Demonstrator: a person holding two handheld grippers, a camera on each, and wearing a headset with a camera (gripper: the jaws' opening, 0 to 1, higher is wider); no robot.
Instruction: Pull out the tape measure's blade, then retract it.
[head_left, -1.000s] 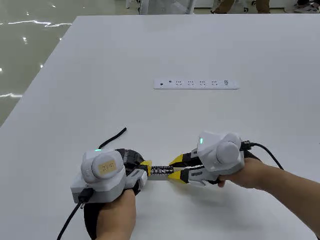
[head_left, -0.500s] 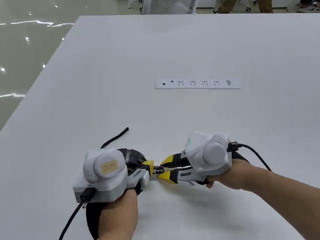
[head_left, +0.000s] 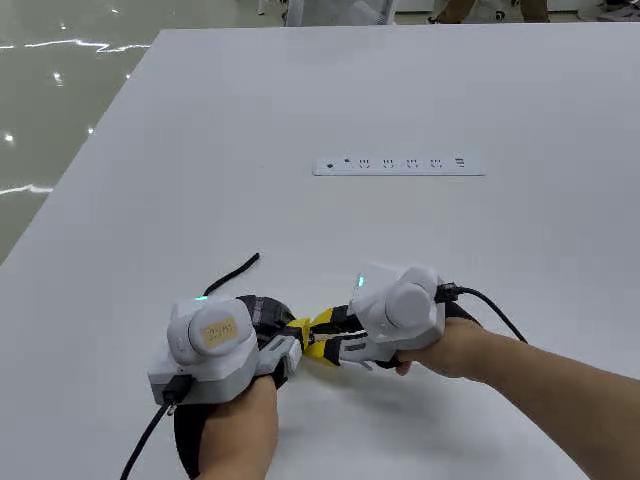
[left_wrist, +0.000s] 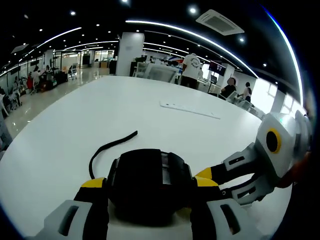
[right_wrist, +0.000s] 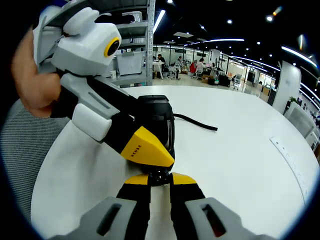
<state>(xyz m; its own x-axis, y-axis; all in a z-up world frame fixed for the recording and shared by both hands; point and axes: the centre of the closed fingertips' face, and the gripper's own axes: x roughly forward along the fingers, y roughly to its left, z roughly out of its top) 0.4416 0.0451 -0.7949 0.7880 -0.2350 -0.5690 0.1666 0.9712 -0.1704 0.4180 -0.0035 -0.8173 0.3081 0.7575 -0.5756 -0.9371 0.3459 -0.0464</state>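
Observation:
A black tape measure (head_left: 262, 313) rests on the white table (head_left: 300, 120) with my left gripper (head_left: 285, 340) shut around its body. In the left gripper view the case (left_wrist: 150, 175) sits between the yellow-tipped jaws of the left gripper (left_wrist: 149, 183). My right gripper (head_left: 318, 337) is shut on the blade's end hook, right up against the case. In the right gripper view the right gripper (right_wrist: 160, 177) pinches the hook (right_wrist: 159, 175) just below the case (right_wrist: 157, 120). Hardly any blade shows. The left gripper (right_wrist: 142, 147) enters from the upper left.
The tape measure's black wrist strap (head_left: 232, 275) trails on the table to the far left of the case. A white power strip (head_left: 400, 165) lies further back on the table. The table's left edge (head_left: 80, 150) drops to a glossy floor.
My right gripper has moved left toward the tape measure, still shut on the hook. The exposed blade has shortened from a visible length to almost nothing. The left gripper has kept its place.

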